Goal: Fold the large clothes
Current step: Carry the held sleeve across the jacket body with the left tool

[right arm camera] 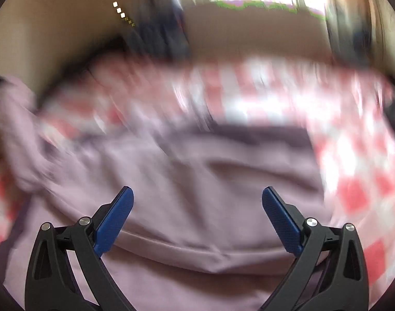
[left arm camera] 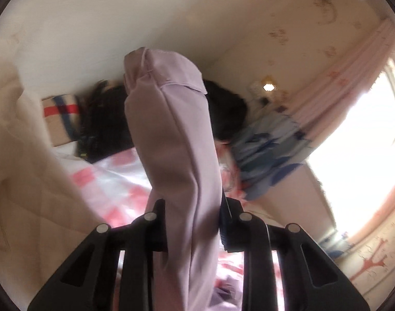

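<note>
here the left gripper (left arm camera: 195, 207) is clamped on a bunched fold of the lilac garment (left arm camera: 171, 134), lifted over the pink checked bedspread (left arm camera: 112, 181). the right gripper (right arm camera: 197, 207) hangs wide apart, empty, above its flat part (right arm camera: 197, 176). better to raise evenly and pin a far corner.

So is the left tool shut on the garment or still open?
Shut on it. The left tool has its fingers pressed against both sides of a bunched strip of the lilac garment, which runs up between them.

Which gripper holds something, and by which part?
The left gripper grips the lilac garment by a bunched fold; the right gripper is open, holding nothing.
</note>
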`<state>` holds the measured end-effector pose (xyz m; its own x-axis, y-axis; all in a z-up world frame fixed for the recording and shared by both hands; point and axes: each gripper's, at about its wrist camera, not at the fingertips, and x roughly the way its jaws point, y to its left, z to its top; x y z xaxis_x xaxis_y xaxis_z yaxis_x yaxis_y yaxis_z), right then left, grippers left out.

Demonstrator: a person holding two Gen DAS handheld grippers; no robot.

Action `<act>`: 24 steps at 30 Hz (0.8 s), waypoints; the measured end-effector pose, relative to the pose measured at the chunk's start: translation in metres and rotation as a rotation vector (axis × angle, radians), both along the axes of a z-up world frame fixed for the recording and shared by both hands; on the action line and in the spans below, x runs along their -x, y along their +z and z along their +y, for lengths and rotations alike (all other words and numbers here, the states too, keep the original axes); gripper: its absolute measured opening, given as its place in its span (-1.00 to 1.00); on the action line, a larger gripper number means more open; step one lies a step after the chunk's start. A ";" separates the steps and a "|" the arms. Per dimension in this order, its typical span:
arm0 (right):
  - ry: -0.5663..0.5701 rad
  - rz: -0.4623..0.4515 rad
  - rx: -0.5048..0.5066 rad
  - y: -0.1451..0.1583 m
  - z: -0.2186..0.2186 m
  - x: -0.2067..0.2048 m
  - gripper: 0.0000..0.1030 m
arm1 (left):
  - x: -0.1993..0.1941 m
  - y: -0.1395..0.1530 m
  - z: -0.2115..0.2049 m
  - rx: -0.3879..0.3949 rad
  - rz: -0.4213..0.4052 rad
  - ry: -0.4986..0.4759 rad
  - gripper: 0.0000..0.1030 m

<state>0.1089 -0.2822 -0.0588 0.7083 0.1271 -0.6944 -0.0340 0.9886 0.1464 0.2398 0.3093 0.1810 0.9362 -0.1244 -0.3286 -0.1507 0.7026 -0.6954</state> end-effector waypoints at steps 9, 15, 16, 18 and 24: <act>0.054 0.040 -0.223 0.010 -0.017 0.022 0.86 | 0.023 0.067 -0.109 -0.080 -0.131 -0.208 -0.49; 0.039 0.061 -0.485 0.017 -0.039 0.021 0.86 | 0.032 0.072 -0.191 -0.116 -0.168 -0.356 -0.49; 0.034 0.059 -0.518 0.018 -0.043 0.020 0.86 | 0.031 0.070 -0.205 -0.124 -0.169 -0.383 -0.49; 0.020 0.056 -0.542 0.022 -0.048 0.023 0.86 | 0.030 0.065 -0.233 -0.138 -0.171 -0.440 -0.49; 0.002 0.009 -0.619 0.035 -0.065 0.033 0.86 | 0.038 0.042 -0.306 -0.189 -0.171 -0.587 -0.49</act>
